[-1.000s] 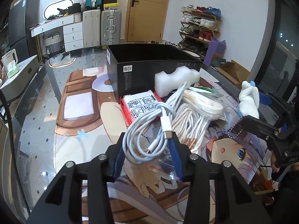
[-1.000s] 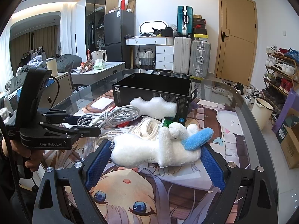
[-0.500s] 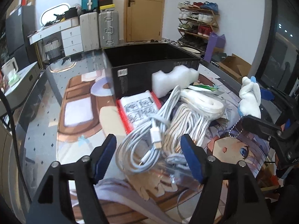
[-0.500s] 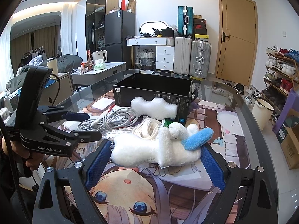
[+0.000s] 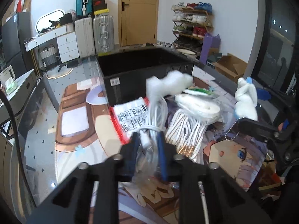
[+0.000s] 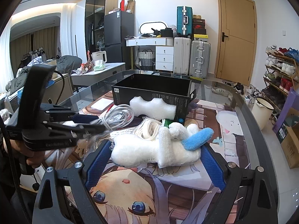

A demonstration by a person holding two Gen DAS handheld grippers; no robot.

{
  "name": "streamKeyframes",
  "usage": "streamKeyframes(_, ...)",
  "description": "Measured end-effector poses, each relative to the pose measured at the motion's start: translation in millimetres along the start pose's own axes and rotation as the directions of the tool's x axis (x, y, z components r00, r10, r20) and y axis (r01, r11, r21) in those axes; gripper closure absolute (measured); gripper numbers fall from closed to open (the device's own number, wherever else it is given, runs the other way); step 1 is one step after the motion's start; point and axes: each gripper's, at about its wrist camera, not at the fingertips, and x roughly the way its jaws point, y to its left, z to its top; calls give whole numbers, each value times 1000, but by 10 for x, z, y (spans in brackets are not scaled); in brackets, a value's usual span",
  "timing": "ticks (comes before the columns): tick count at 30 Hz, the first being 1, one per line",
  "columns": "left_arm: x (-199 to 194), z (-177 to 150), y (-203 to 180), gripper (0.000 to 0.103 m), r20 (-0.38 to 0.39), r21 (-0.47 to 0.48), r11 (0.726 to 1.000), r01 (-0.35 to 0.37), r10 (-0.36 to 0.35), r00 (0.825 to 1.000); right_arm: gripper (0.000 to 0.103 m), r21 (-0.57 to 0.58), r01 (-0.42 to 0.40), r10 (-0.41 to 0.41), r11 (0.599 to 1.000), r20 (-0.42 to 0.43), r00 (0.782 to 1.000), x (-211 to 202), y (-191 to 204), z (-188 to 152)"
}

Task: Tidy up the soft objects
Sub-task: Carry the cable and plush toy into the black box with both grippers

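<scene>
Cable bundle: white, coiled, clamped between the blue pads of my left hand-held gripper, whose jaws stand narrow and pinch it. It lies on a red-edged printed packet, near the front wall of the black box. White foam piece: leaning against that box wall. White cord coil: right of the clamped bundle, on the desk. Plush toy: white with a blue part, lying on the printed desk mat between the pads of my right hand-held gripper. Those jaws stand wide; I cannot tell whether the pads press on the toy.
</scene>
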Motion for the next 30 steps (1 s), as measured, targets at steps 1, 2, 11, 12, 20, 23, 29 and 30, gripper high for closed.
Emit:
streamKeyframes(1,-11,-7,3,89,0,1,1000,3,-3,1000,9,0,0,0,1000,1,1000,0,-2,-2)
streamKeyframes(2,-7,-20,7,89,-1,1,1000,4,-4,1000,9,0,0,0,1000,2,1000,-2,-2,0)
streamKeyframes(11,106,13,-43,69,-37,27,1000,10,-9,999,9,-6,-1,1,1000,-1,1000,23,12,13)
streamKeyframes(12,138,15,-45,56,-54,28,1000,8,-7,999,9,-6,-1,1,1000,-1,1000,18,15,9)
streamKeyframes(20,190,14,-9,78,-71,10,999,33,-32,997,9,-3,-2,2,1000,-1,1000,20,14,1)
streamKeyframes(23,154,-4,27,80,-57,-11,999,34,-34,998,9,-1,-2,2,1000,1,1000,27,4,-2)
streamKeyframes(29,28,-54,65,83,-20,-48,998,36,-37,999,9,0,1,-1,1000,8,1000,33,-17,8)
streamKeyframes(30,-6,-63,74,83,-11,-56,998,38,-38,999,9,-1,1,-1,1000,9,1000,30,-25,12)
